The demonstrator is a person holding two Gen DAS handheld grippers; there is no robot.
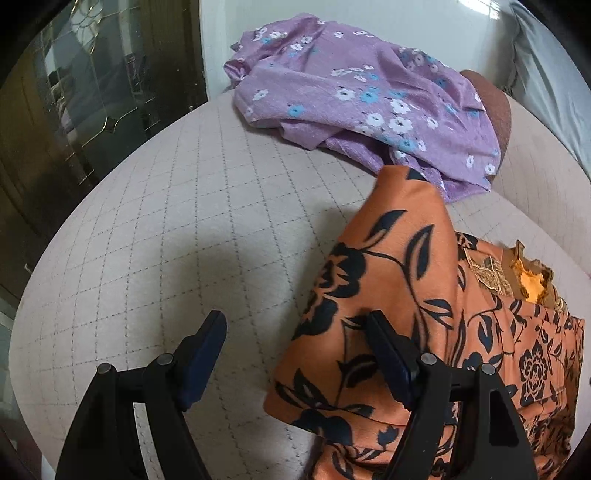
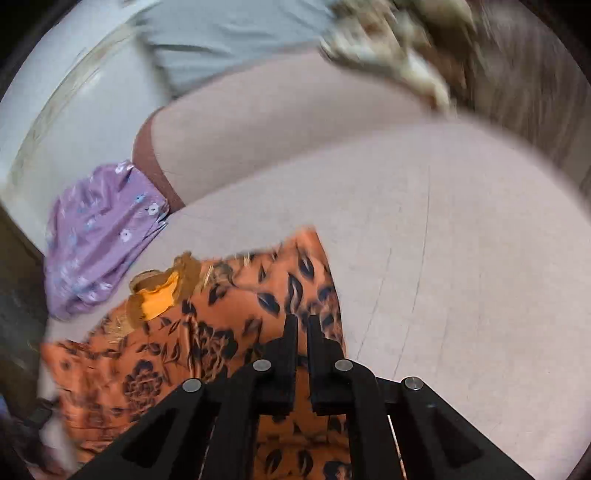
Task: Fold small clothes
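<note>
Two garments on the quilted sofa (image 1: 177,206): orange floral garment (image 1: 391,280), purple garment (image 1: 351,96) behind. Right gripper (image 2: 303,321) clenched at the orange edge, cloth between its tips uncertain; left gripper (image 1: 295,332) spread, straddling the opposite edge. Pinch there, then lift evenly.

A pale pink quilted mattress cover with a grey diamond grid (image 1: 177,221) fills the middle of the left wrist view. At the upper left stands a dark wooden door with leaded glass panes (image 1: 85,88). A glossy white wall (image 1: 406,26) runs along the top, and a light grey-blue pillow (image 1: 546,74) lies at the upper right. In the blurred right wrist view, a crumpled cream and brown patterned cloth (image 2: 391,40) sits at the top right.
</note>
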